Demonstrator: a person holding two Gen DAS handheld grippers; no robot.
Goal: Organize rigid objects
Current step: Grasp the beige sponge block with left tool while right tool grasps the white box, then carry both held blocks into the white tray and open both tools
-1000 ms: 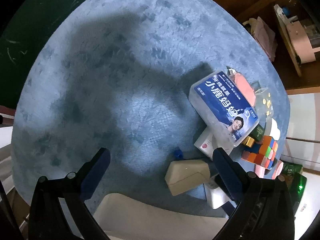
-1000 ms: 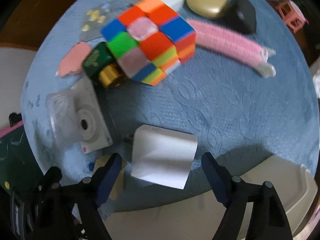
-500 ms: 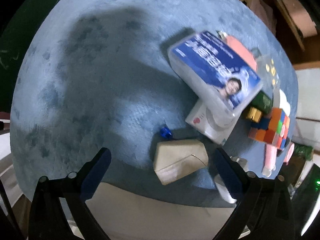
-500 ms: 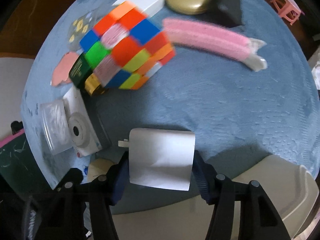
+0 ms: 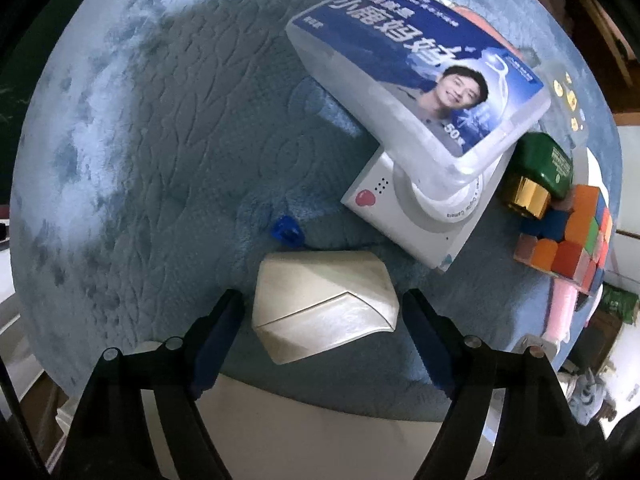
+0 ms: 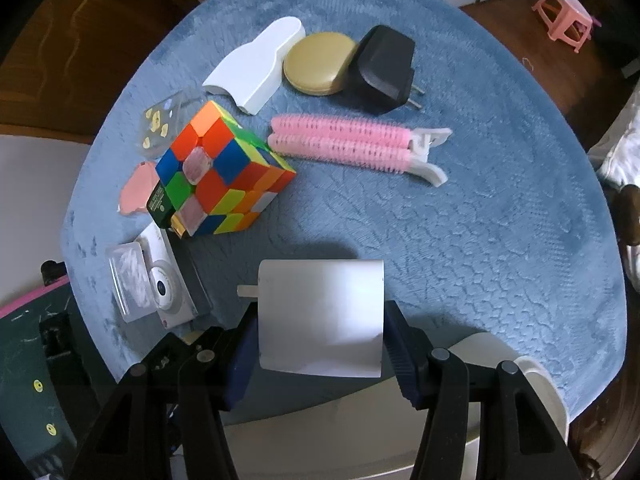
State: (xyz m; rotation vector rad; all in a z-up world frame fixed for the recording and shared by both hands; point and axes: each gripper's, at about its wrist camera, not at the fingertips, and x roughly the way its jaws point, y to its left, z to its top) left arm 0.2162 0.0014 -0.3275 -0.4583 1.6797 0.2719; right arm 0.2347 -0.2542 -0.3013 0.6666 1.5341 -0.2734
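A: Left gripper (image 5: 320, 330)?
B: My fingers are closing around the cream case (image 5: 324, 304) near the table's (image 5: 160, 140) front edge, pads not yet touching. Glossy and rigid; I'd grip its flat sides.
A: Right gripper (image 6: 320, 330)?
B: Pinching the white charger (image 6: 320, 316), lifted clear. Light, smooth.

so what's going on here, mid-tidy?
Both hands are working on a cluttered blue mat. The right claw is clamped on a white charger block, pads against both its sides. The left claw straddles a cream angular case and is closing, with gaps still showing on both sides. The Rubik's cube, pink hair roller clip, toy camera and floss pick box lie on the mat ungripped.
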